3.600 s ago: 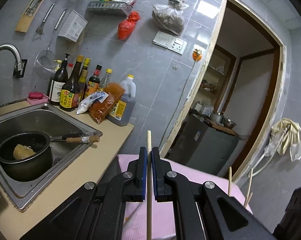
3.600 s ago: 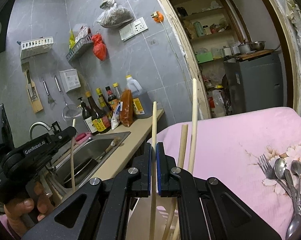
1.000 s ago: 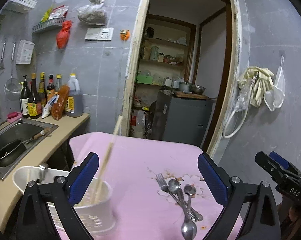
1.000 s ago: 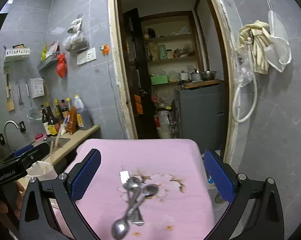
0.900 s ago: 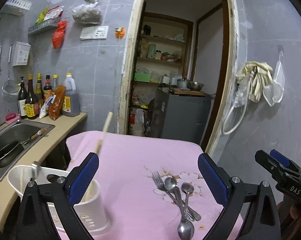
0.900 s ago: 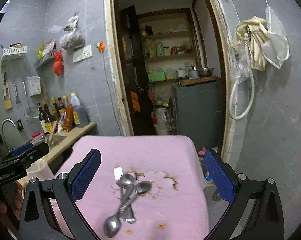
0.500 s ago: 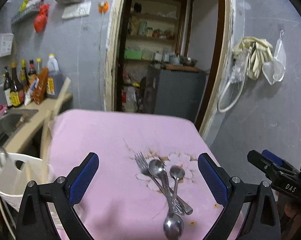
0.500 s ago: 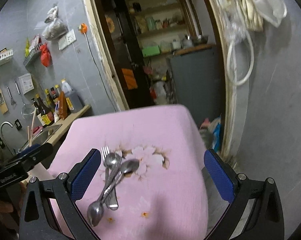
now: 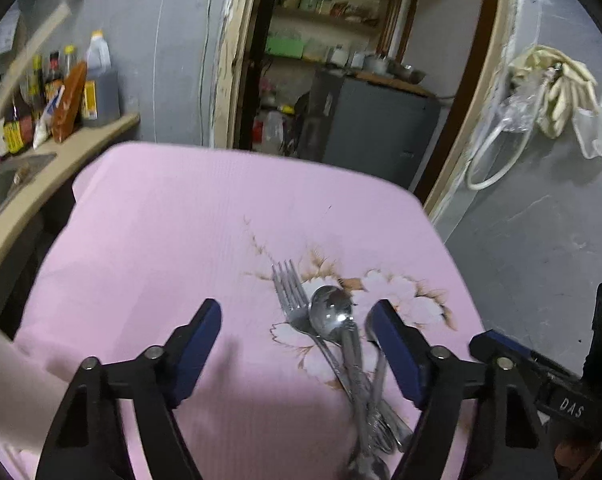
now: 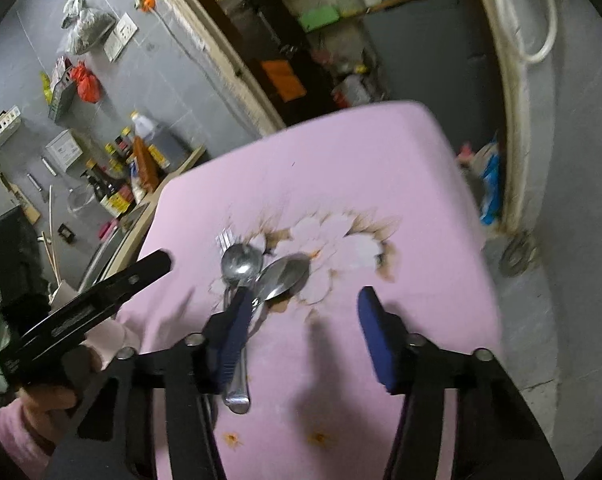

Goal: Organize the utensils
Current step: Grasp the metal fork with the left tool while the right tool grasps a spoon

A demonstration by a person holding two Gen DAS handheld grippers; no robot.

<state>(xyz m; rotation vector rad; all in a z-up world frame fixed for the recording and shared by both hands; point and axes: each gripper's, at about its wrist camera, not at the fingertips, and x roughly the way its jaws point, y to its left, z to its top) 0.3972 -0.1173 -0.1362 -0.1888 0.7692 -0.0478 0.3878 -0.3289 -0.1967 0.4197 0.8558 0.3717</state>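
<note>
Steel fork point(image 9: 291, 296), tines pointing away.

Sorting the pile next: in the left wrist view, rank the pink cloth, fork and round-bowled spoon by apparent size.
1. pink cloth
2. fork and spoon: unsure, since their handles overlap in the pile and run behind the left claw.

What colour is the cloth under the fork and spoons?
Pink, with a floral print; the cloth shows best in the left wrist view.

The counter point(image 9: 173, 216) is covered with a pink cloth point(image 10: 381, 168) that has a flower print. On the cloth lie a fork point(image 9: 291, 296) and two spoons point(image 9: 333, 316), with their handles crossing in one small pile.
</note>
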